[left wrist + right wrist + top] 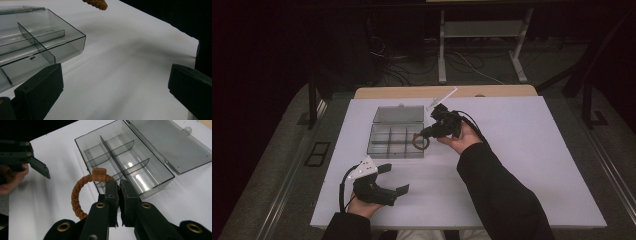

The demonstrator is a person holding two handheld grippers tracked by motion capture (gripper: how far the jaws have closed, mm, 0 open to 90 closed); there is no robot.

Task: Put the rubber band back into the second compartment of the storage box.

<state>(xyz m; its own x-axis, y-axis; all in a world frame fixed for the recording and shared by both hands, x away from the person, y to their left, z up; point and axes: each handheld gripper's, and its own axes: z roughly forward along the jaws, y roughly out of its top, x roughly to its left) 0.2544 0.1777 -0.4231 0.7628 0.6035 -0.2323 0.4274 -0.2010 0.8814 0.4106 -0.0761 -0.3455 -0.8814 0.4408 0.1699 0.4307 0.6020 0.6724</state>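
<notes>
Right tool [119,192] pinches a braided bracelet [77,195], seemingly above the open divided box [140,162]; left tool [393,179] spread.

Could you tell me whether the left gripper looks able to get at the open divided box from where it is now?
Probably yes. The left gripper is open near the table's front edge, and only bare table lies between it and the box. The right gripper, holding the braided bracelet, hovers by the box's right edge.

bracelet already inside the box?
No: the bracelet hangs clamped in the right gripper, above the table beside the open box, whose compartments look empty.
</notes>
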